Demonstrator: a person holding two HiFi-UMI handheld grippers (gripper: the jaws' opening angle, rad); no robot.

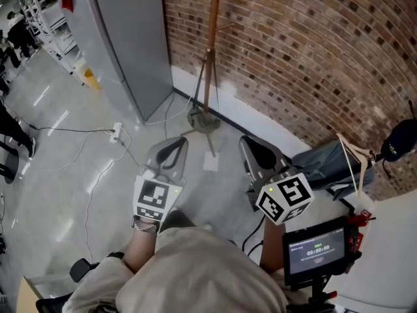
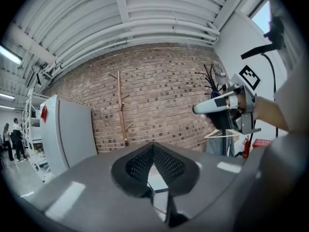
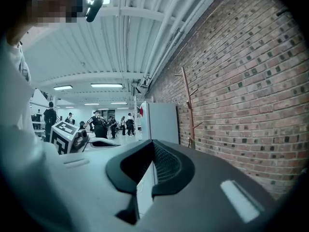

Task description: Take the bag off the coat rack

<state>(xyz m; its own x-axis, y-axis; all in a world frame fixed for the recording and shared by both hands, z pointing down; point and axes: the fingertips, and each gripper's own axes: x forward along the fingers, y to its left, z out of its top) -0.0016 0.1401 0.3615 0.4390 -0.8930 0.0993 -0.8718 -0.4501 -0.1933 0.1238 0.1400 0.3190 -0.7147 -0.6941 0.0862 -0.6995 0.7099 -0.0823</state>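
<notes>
The person holds both claws out in front, side by side and roughly level. The left claw [image 1: 177, 143] faces the brick wall [image 1: 293, 44], and the right claw [image 1: 253, 145] angles more along it. Each has its jaws pressed together with nothing between them. The coat rack [image 1: 210, 51] stands ahead of both tips, well apart from them, slightly left of the left claw's line and right of the right claw's. Its pole is upright beside the wall.

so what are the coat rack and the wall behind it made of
Coat rack: probably wood, going by its warm brown, smooth pole and pegs. Wall: brick, matt red-brown blocks with paler mortar lines.
</notes>
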